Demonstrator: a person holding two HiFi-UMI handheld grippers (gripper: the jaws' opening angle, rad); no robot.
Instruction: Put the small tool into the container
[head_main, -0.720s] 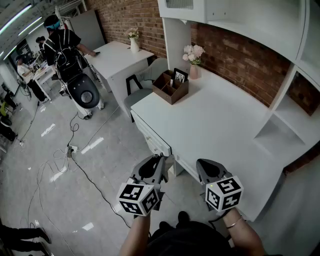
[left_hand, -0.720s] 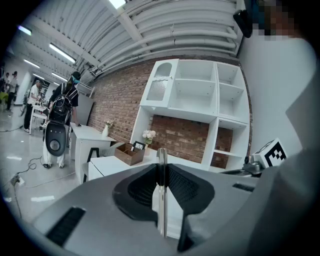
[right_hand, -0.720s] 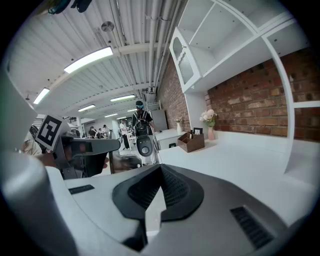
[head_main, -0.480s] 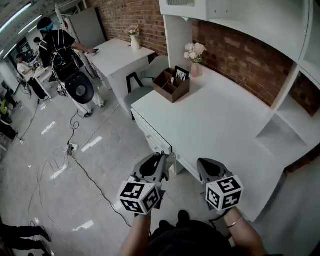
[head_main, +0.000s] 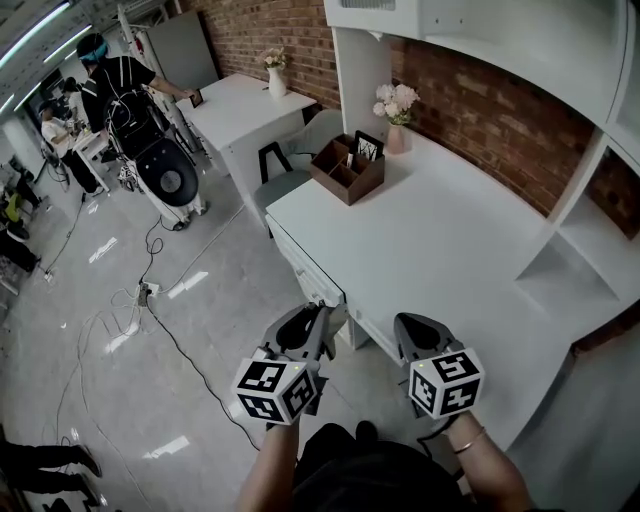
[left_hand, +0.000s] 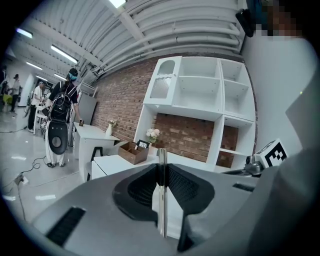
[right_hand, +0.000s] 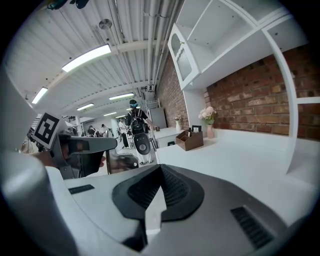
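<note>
Pinching a thin silver metal tool upright, the left gripper hangs well apart from the brown wooden box far ahead on the white desk, a bit nearer that box than the closed, empty right gripper.

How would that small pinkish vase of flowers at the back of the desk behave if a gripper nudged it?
The vase looks narrow and upright, with a wide bunch of flowers above it, so it would probably tip rather than slide. It may be ceramic, so it is likely smooth and breakable.
</note>
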